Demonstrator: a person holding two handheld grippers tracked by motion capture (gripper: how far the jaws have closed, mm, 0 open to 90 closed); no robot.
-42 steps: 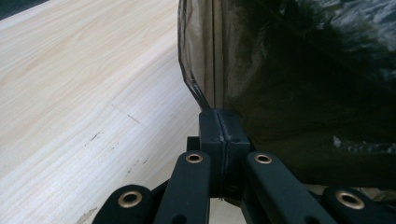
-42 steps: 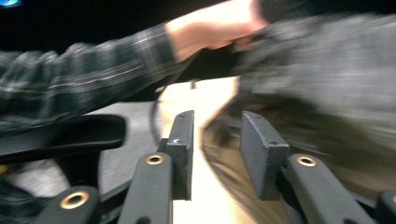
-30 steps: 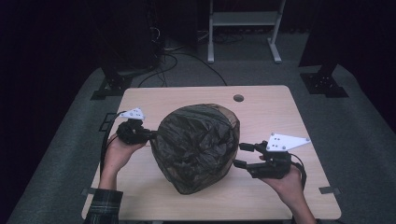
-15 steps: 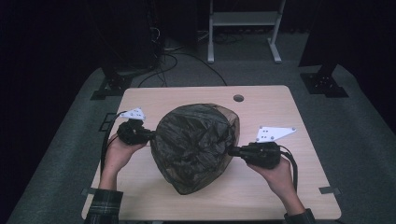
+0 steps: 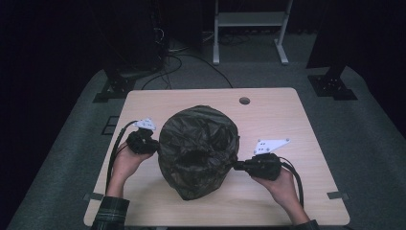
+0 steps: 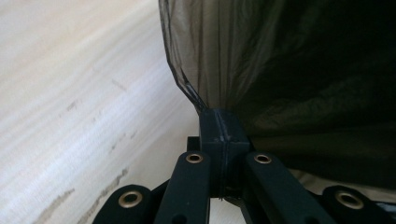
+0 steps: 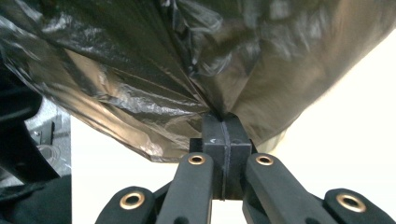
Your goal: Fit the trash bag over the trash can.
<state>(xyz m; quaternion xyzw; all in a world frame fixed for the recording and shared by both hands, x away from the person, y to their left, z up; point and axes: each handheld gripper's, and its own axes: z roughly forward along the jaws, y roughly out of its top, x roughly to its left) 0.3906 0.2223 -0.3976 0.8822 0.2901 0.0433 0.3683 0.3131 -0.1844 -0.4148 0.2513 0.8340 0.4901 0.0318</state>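
Table (image 5: 287,115): both tongs (image 6: 223,135) (image 7: 223,135) clamped on bag (image 5: 198,148); close views show pinched film, prob. its rim.

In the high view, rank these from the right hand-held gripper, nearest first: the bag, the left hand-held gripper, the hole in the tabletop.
1. Bag: mid-table, its film pinched in the right hand-held gripper.
2. Hole: at the table's far edge, beyond the bag.
3. Left hand-held gripper: across the bag, clamped on its left side.

The hole and the left hand-held gripper are fairly close to call.

One dark plastic bag (image 5: 198,151), two tools, one table (image 5: 287,115).
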